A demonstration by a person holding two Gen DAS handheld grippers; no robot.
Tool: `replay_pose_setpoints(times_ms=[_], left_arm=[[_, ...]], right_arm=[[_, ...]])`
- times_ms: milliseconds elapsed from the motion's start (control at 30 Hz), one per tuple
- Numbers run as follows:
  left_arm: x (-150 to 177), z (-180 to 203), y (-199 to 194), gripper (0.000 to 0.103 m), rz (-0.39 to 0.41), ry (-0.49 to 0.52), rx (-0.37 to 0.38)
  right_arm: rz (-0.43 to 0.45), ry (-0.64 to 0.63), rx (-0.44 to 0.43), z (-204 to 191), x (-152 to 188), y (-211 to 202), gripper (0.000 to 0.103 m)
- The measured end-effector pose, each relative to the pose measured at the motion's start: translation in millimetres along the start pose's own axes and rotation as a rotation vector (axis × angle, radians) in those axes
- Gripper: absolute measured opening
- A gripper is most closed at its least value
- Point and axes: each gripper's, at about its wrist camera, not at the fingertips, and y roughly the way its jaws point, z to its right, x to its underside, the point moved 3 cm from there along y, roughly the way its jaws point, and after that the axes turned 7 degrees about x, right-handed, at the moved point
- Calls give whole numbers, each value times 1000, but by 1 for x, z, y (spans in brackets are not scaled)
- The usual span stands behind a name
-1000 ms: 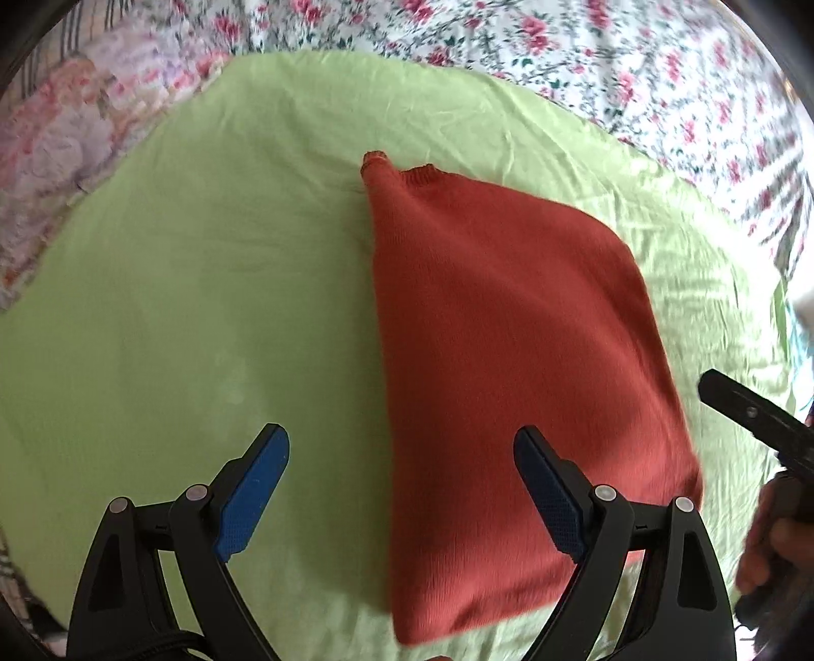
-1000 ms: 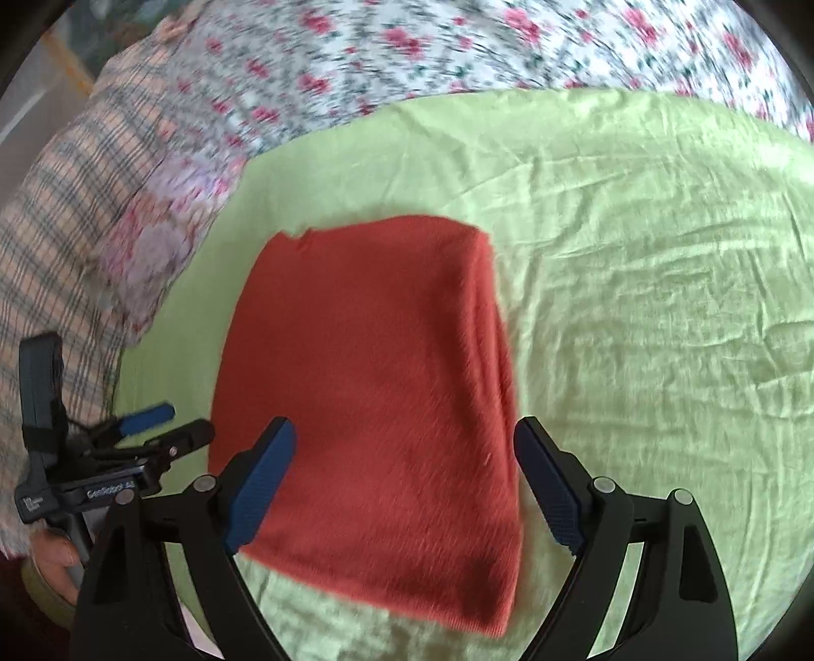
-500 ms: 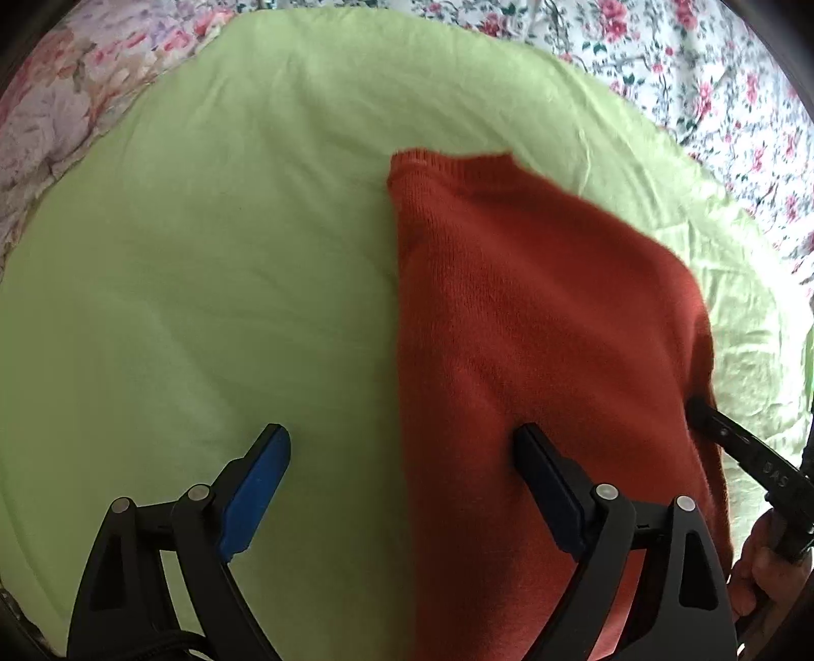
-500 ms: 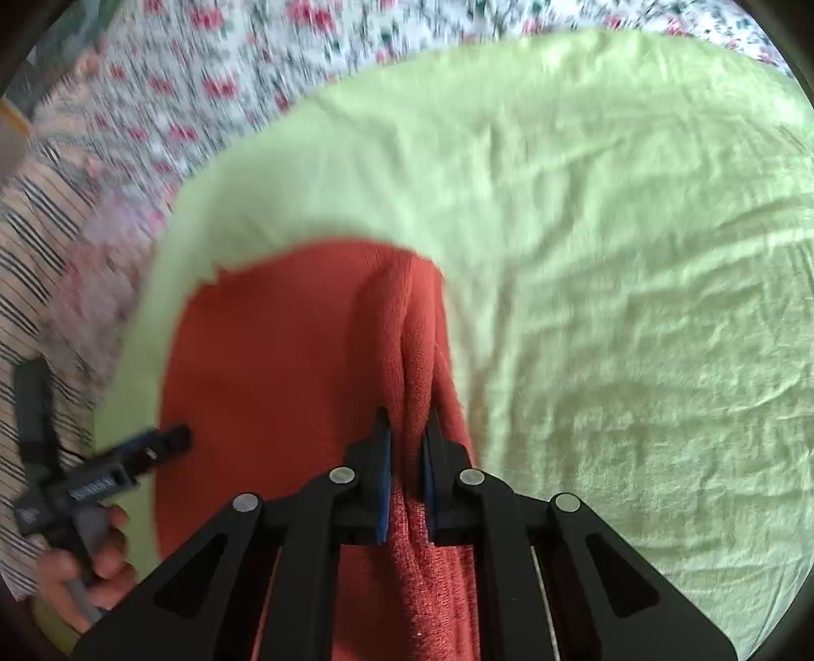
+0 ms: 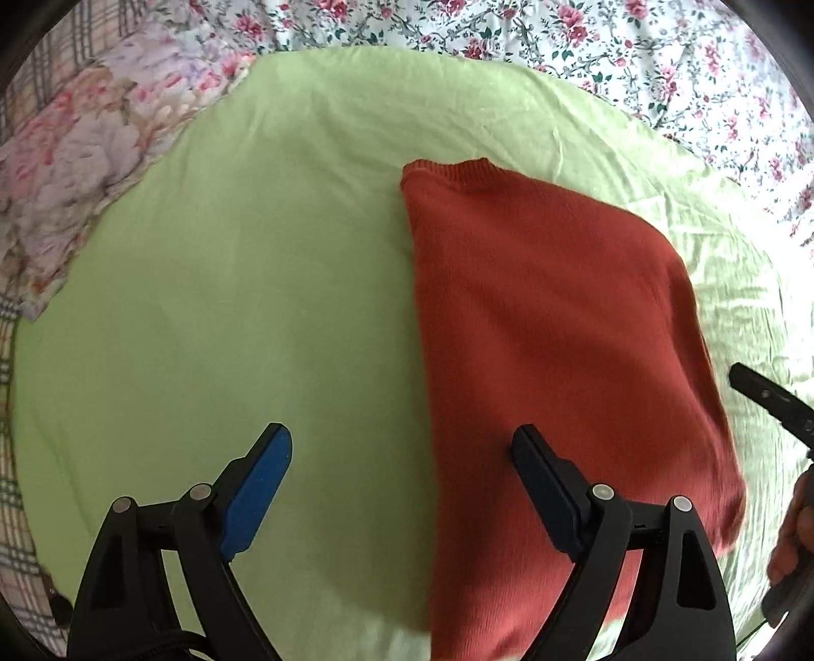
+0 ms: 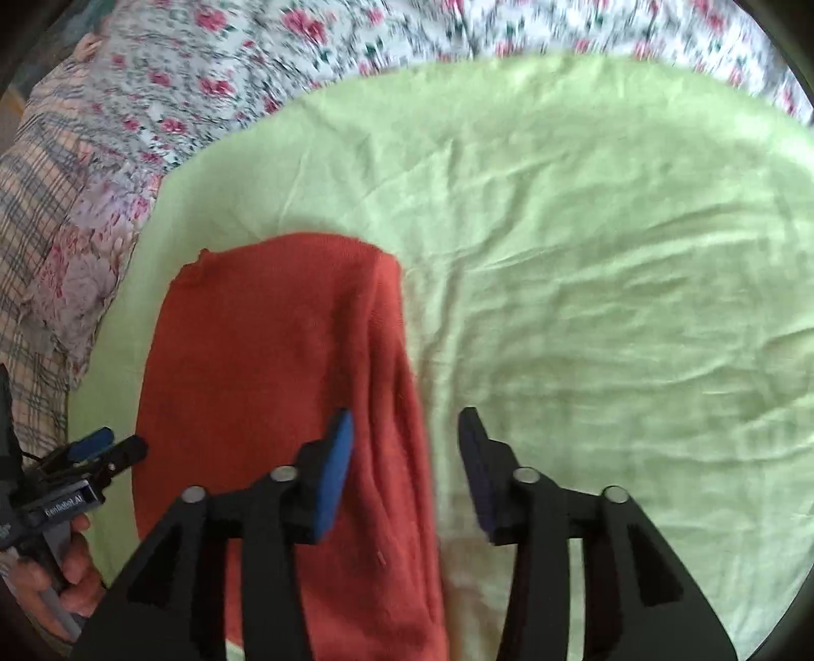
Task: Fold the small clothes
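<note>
Close to the cameras, the left claw point(image 5: 402, 470) stands wide open, one finger over the green sheet point(image 5: 244, 284) and the other over the near part of the red sweater point(image 5: 549, 325), gripping nothing. The right claw point(image 6: 404, 457) is partly open, straddling the sweater's rumpled right edge without holding it. Beyond them the sweater lies on the sheet as a folded panel, its ribbed collar at the far end, with no sleeves showing. My judgement is that the lengthwise folds are made, while the right edge wants smoothing and a crosswise fold is probably left. Farther off, flowered bedding point(image 5: 585, 46) rings the sheet.
</note>
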Motion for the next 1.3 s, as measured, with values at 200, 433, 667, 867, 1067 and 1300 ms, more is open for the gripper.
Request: replay_pose_setpoints(times_ms=[200,433,667,867,1067,1300], left_arm=[[36,13,-24,90,14,-17,-2],[78,37,-38,91,15,83,-32],[108,44,-48,92,26,147,-35],[110,29,-51,92,26,106,-17],[107,27,-58,92,48,87,12],[108,38,-61,92,69,109,78]], right_arm=[[9,-14,-47,4,32,-43,67],[20,-81,-55,-11,78,-74,79],[-9,-126,-65,-22,122,-82,85],[-15,-146,-45,-24,135,-83,86],[11,-172,-39,-30,136,-90,89],[15,-174,-44,-33,139,-92,91]])
